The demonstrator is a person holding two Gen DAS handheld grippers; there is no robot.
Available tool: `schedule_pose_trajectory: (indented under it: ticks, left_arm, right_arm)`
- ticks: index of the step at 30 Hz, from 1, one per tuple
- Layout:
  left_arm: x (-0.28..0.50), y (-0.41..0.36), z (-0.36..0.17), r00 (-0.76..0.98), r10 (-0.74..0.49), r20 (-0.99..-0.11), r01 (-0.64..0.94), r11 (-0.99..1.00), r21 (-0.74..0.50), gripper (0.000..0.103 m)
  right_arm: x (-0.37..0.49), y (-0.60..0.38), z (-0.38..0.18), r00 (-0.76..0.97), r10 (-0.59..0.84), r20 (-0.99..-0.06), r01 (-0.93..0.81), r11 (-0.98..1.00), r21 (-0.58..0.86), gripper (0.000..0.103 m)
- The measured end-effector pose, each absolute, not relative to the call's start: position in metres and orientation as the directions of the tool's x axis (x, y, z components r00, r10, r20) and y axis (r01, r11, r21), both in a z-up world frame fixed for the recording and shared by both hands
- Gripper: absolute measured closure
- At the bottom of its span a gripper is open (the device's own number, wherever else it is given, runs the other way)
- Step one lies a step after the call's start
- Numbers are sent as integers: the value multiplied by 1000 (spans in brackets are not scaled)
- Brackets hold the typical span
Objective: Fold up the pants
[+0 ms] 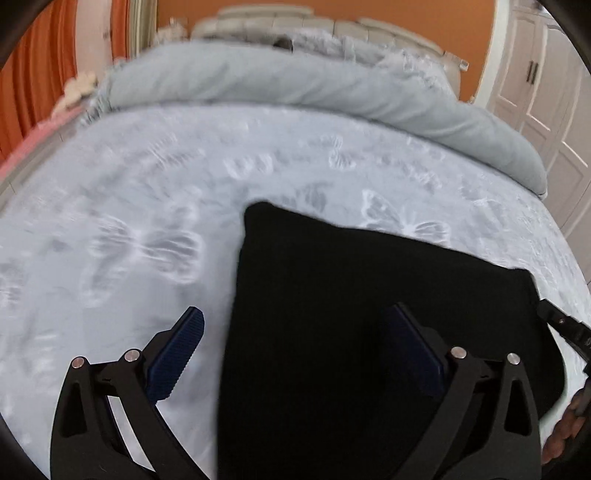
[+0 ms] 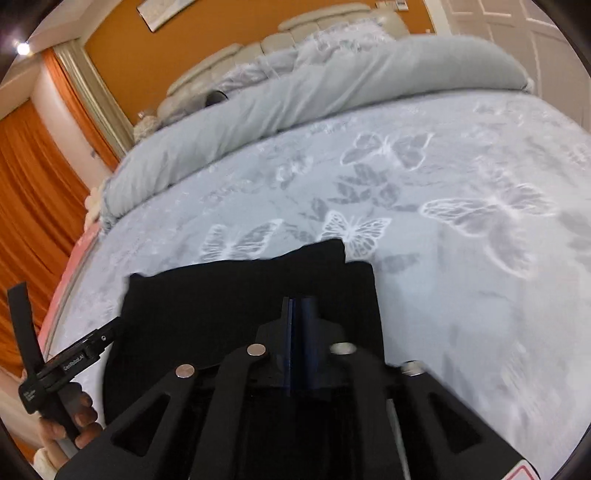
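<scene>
The black pants (image 1: 332, 295) lie folded into a compact rectangle on the pale blue butterfly bedspread (image 1: 147, 206). My left gripper (image 1: 299, 332) is open, its blue pads (image 1: 184, 343) wide apart above the pants' left edge. In the right wrist view the pants (image 2: 221, 295) lie just ahead. My right gripper (image 2: 299, 302) is shut, pads together over the pants; whether cloth is between them I cannot tell. The left gripper's body (image 2: 74, 354) and the hand that holds it show at the left.
A rolled grey duvet (image 1: 295, 85) lies across the far side of the bed, with a padded headboard (image 2: 295, 33) behind. Orange curtains (image 2: 33, 177) hang at the left and white wardrobe doors (image 1: 546, 92) stand at the right.
</scene>
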State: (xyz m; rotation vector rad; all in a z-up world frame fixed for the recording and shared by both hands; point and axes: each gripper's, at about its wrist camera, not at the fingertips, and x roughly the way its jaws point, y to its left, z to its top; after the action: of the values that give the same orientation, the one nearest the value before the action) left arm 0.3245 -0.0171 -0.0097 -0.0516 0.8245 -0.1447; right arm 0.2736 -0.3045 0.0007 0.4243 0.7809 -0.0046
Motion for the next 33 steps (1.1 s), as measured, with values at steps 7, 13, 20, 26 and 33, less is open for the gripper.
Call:
schedule_pose_trajectory:
  ticks: [7, 13, 20, 26, 33]
  left_arm:
    - [214, 5, 41, 720, -109, -686, 151, 989, 1, 5]
    - [147, 14, 42, 691, -95, -717, 164, 986, 27, 5]
    - [93, 14, 13, 679, -31, -734, 161, 981, 107, 5]
    - [96, 21, -24, 642, -54, -765, 145, 988, 52, 5]
    - [101, 21, -43, 640, -43, -767, 166, 983, 83, 5]
  right_arm:
    - [143, -282, 44, 713, 100, -694, 141, 949, 282, 81]
    - [68, -261, 27, 714, 51, -699, 189, 946, 262, 77]
    - [49, -238, -2, 694, 42, -719, 207, 945, 254, 77]
    - [56, -226, -14, 679, -32, -733, 214, 964, 156, 72]
    - [70, -221, -29, 652, -9, -758, 204, 965, 164, 66]
